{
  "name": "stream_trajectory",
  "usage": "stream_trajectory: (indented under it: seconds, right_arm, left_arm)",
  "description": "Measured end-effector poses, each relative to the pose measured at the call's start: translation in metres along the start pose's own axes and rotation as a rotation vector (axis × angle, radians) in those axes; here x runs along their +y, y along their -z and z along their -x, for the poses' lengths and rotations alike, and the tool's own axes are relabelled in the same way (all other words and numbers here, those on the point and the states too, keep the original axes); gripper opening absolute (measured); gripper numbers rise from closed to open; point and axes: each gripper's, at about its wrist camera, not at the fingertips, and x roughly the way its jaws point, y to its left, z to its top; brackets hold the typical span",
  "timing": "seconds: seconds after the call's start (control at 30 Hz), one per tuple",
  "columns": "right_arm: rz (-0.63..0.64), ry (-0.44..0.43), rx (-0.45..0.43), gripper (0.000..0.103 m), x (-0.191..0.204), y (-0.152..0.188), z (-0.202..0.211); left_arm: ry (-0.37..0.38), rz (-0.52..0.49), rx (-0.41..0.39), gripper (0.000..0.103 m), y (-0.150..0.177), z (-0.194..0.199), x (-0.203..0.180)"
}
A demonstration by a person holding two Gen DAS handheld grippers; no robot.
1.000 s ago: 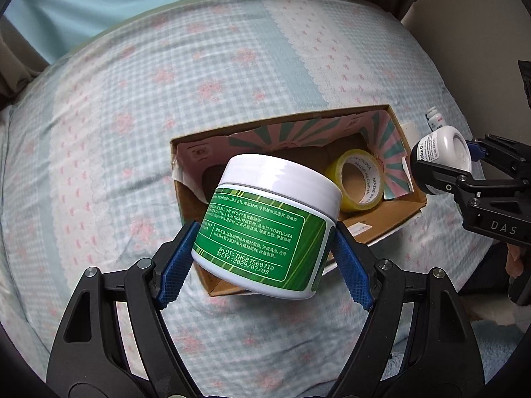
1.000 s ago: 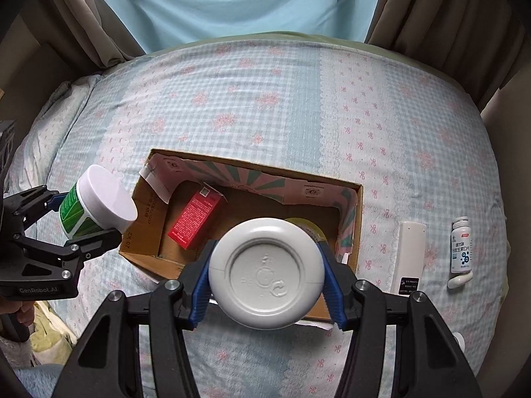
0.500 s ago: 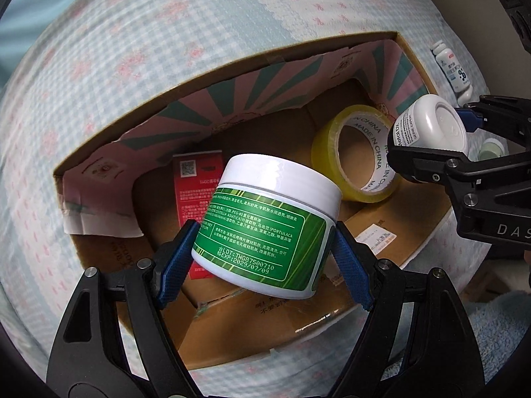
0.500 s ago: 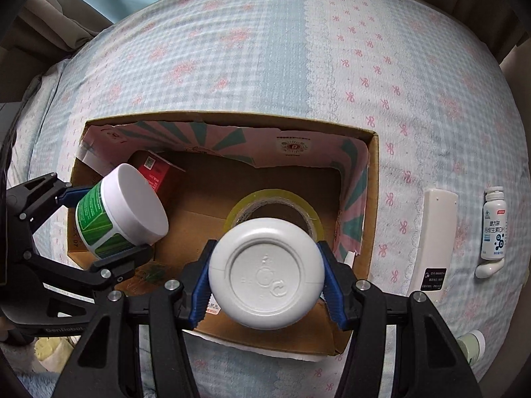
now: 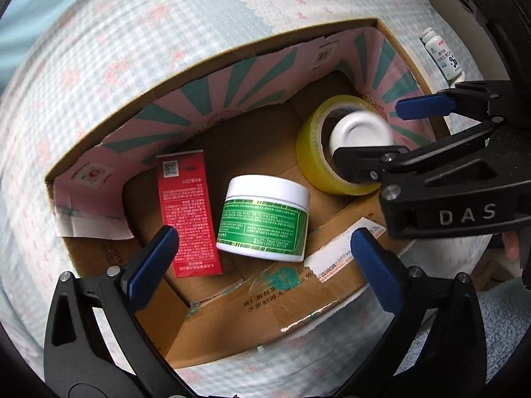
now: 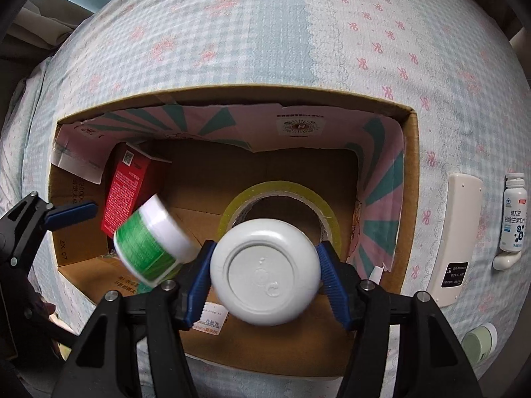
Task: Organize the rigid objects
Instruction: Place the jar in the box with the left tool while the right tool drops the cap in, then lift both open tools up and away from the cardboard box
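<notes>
Checked bedspread (image 6: 265, 49) with a cardboard box (image 5: 332, 301) sitting on it, both grippers pointing down into it. Left gripper (image 5: 262, 258) is opening wide, the green jar (image 5: 264, 217) already free and dropping beside the red carton (image 5: 189, 212). Right gripper (image 6: 265, 263) is opening too, white jar (image 6: 265, 272) between its jaws over the tape roll (image 5: 315, 152). I'd lift both straight up so nothing gets clipped.
</notes>
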Motion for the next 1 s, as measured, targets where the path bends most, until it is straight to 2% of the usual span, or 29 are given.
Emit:
stream_trajectory:
  seconds: [0.03,0.1,0.27,0.43,0.7,0.87,1.0]
  right_arm:
    - [-0.016,-0.010,-0.017,0.103,-0.002,0.001,0.004]
    - [-0.035,-0.036,-0.038,0.103,-0.005,0.003,0.011]
    - [-0.022,-0.024,-0.052,0.103,-0.005,0.011,0.020]
    - [-0.030,-0.055,-0.071,0.103,-0.002,0.023,0.032]
    - [0.065,-0.036,-0.129,0.103,0.022,0.029,0.078]
    - [0.108,-0.012,-0.226,0.103,0.035,0.048,0.119]
    - [0.087,0.023,-0.301,0.103,0.032,0.074,0.153]
  left_arm:
    - [-0.002,0.002,-0.005,0.103,0.001,0.002,-0.001]
    - [-0.007,0.017,-0.012,0.103,0.005,0.006,-0.002]
    - [-0.012,0.051,-0.037,0.103,0.013,0.019,0.001]
    - [-0.034,0.084,-0.054,0.103,0.016,0.036,0.006]
    - [-0.122,0.115,-0.115,0.103,0.047,0.091,0.021]
    - [-0.143,0.166,-0.191,0.103,0.069,0.134,0.017]
    - [-0.122,0.212,-0.238,0.103,0.085,0.162,0.011]
